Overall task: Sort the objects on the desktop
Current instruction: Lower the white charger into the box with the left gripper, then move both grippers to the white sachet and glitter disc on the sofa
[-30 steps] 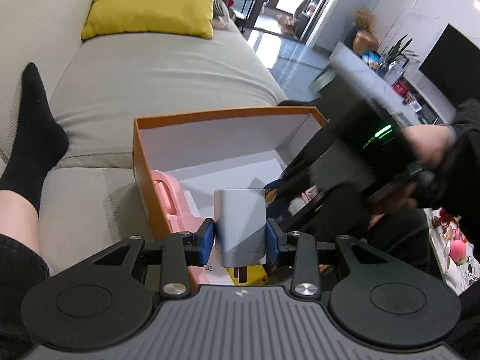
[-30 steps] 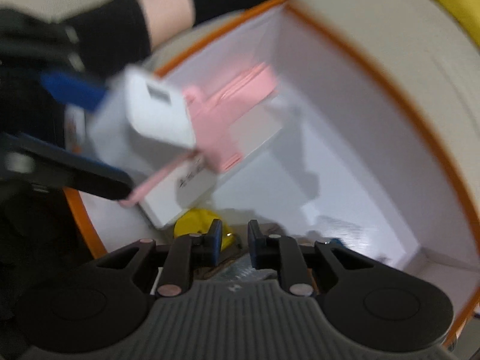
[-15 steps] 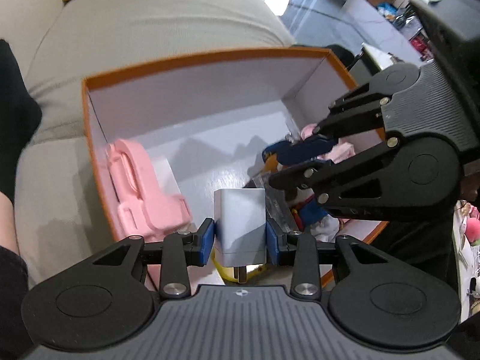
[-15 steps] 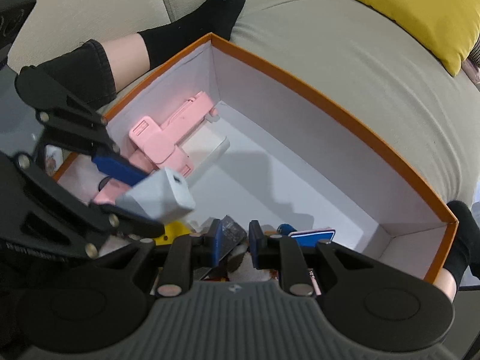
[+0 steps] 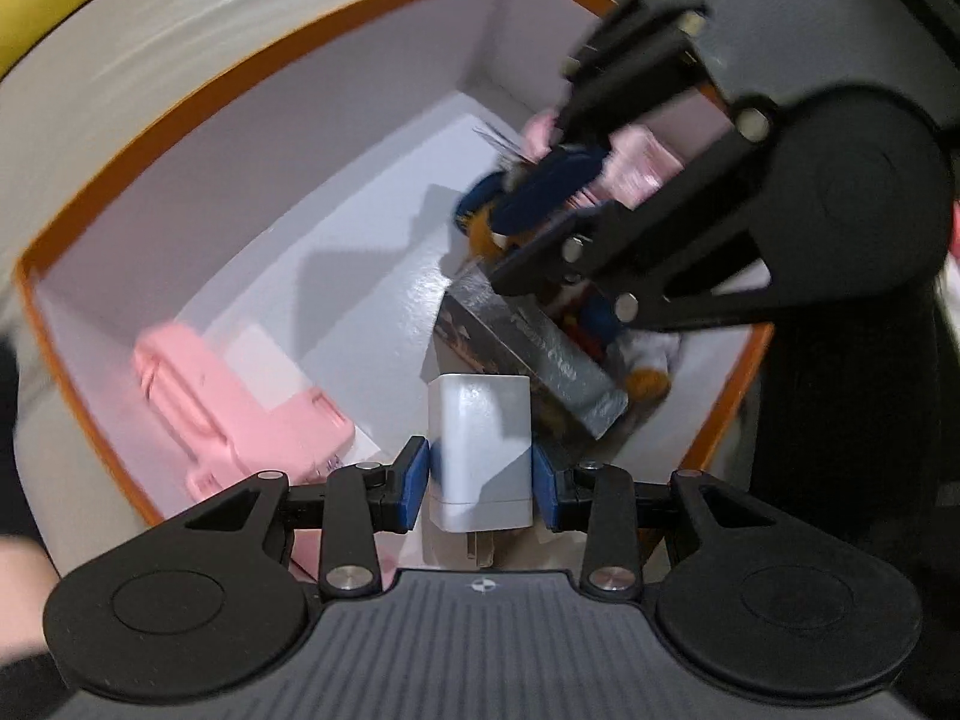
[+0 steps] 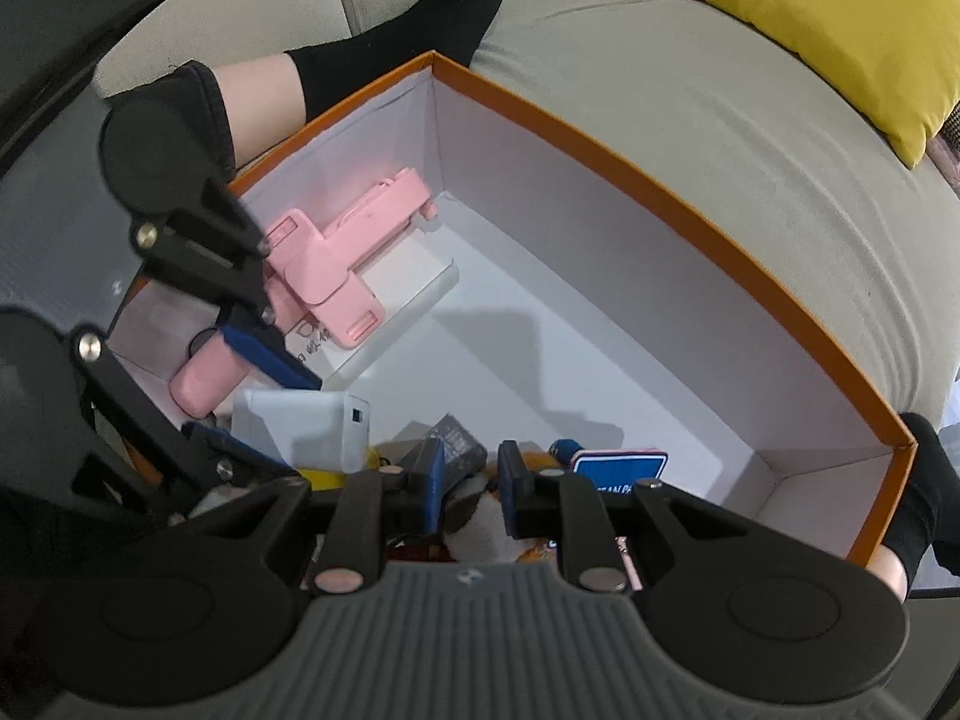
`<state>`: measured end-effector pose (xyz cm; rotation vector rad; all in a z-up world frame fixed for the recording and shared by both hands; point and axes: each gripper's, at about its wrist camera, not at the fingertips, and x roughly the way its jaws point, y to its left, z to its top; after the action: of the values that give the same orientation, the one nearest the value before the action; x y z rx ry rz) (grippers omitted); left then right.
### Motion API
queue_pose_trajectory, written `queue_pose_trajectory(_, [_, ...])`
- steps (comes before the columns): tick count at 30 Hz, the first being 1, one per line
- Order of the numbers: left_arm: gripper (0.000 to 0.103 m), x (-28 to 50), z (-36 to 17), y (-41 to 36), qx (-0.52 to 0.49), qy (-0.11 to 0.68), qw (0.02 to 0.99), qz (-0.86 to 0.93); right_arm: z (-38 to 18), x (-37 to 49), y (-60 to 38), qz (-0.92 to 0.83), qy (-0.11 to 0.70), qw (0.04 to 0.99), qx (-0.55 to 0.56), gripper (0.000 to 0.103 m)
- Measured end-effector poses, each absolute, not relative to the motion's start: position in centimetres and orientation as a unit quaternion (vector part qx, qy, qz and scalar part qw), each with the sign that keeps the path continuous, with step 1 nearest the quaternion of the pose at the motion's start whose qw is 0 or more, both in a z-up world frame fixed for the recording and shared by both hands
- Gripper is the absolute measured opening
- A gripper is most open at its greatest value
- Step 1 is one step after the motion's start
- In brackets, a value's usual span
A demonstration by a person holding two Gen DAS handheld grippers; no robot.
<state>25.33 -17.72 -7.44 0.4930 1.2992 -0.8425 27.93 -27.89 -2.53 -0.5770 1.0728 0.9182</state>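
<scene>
Two hand-held grippers work over the orange box [image 6: 690,222]. Your left hand-held gripper [image 5: 480,477] pinches the white charger [image 5: 480,438] by its flat sides, long axis along the fingers, prongs toward you, low inside the box just beside the pink phone holder [image 6: 342,252]. Bare floor lies just ahead. Your right hand-held gripper [image 6: 471,480] stands partly spread over the plush toy [image 6: 480,534]; contact unclear. Blue card [image 6: 618,471] reads "EAN PA", rest hidden; grey pack lettering blurred.

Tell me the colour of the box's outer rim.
Orange box, white inside; clearest in the right wrist view.
</scene>
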Motion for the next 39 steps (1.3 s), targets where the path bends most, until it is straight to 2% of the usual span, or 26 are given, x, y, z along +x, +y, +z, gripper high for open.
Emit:
queue_pose_trajectory(8, [0.041,26.0,-7.7,-19.2,0.316,0.571,0.605,-0.457,-2.7,28.1,-27.9,0.412,0.494,0.72,-0.26,0.02])
queue_pose_trajectory(13, [0.042,26.3,-8.3,-19.8,0.321,0.572,0.565,-0.501,-2.8,28.1,-27.8,0.415,0.497,0.716,-0.26,0.02])
queue_pose_trajectory(20, [0.042,26.7,-8.5,-18.5,0.269,0.58,0.555,-0.533,-2.8,28.4,-27.1,0.435,0.499,0.708,-0.247,0.02])
queue_pose_trajectory(26, [0.042,26.0,-7.8,-16.3,0.26,0.567,0.591,-0.512,-3.5,27.7,-25.2,0.456,0.493,0.691,-0.268,0.019])
queue_pose_trajectory(39, [0.042,24.9,-2.8,-8.1,0.127,0.509,0.734,-0.431,-5.3,25.5,-22.3,0.488,0.512,0.63,-0.322,0.01])
